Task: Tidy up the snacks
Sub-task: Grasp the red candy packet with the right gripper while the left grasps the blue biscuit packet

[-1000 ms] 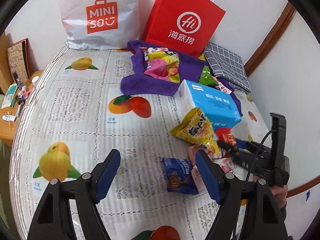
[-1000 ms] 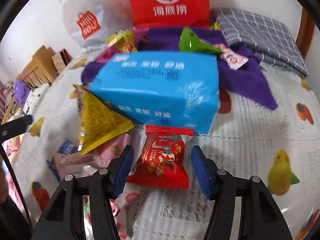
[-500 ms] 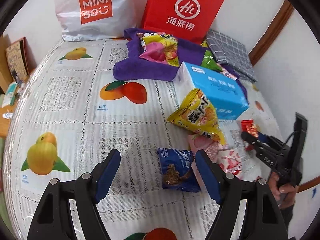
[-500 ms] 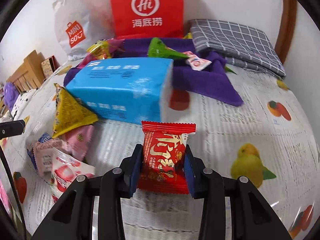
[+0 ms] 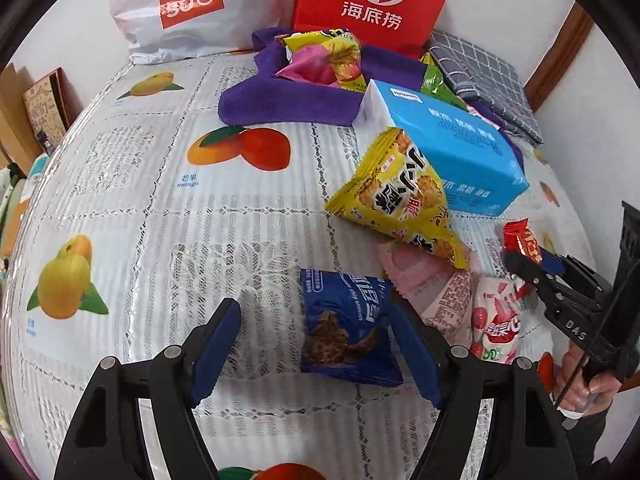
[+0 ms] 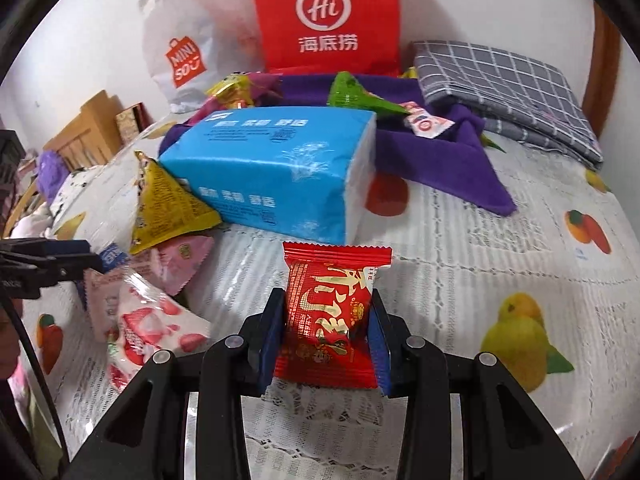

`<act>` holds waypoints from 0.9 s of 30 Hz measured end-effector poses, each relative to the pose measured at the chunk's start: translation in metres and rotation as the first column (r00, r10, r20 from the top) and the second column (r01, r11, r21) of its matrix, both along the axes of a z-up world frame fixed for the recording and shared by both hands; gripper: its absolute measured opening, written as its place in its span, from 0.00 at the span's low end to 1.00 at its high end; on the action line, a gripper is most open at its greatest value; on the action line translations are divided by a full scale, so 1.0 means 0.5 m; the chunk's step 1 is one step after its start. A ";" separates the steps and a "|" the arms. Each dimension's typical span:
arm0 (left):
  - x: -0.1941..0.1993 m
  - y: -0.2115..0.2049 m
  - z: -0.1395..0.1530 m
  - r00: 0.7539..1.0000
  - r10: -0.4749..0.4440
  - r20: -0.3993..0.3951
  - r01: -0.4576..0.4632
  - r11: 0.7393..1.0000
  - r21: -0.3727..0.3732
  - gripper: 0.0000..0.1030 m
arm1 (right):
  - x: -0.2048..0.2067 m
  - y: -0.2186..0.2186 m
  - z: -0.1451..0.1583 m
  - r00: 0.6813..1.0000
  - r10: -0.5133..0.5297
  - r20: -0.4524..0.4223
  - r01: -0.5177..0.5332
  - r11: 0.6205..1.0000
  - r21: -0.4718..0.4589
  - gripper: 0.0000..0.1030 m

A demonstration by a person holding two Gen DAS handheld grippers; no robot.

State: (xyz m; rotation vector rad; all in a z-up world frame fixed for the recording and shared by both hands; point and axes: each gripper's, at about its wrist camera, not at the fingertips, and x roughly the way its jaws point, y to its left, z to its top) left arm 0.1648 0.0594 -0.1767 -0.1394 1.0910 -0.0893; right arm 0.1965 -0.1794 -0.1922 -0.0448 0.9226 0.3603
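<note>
My right gripper (image 6: 326, 334) is shut on a red snack packet (image 6: 330, 316), held just above the tablecloth; the same packet (image 5: 522, 240) shows in the left wrist view at the right edge. My left gripper (image 5: 316, 346) stands open over a blue snack packet (image 5: 346, 332), which lies between its fingers nearer the right pad, with no pad pressing on it. A yellow triangular packet (image 5: 404, 200) leans on a blue tissue pack (image 5: 452, 148). Pink packets (image 5: 460, 296) lie beside them. More snacks (image 5: 328, 60) rest on a purple cloth (image 5: 288, 100).
A red paper bag (image 5: 372, 0) and a white shopping bag (image 5: 188, 4) stand against the back wall. A folded grey checked cloth (image 5: 488, 80) lies at the back right. The fruit-print tablecloth (image 5: 140, 200) stretches to the left. A hand (image 5: 580, 384) holds the right gripper.
My right gripper closed on the red packet and lifted it away from the tissue pack. My left gripper moved forward and down until the blue packet came between its fingers.
</note>
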 end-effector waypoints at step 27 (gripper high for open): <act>-0.011 -0.069 -0.002 0.999 -0.043 0.014 0.040 0.988 0.151 0.39 | 0.013 -0.025 -0.007 0.999 0.019 -0.028 -0.016 0.996 0.087 0.38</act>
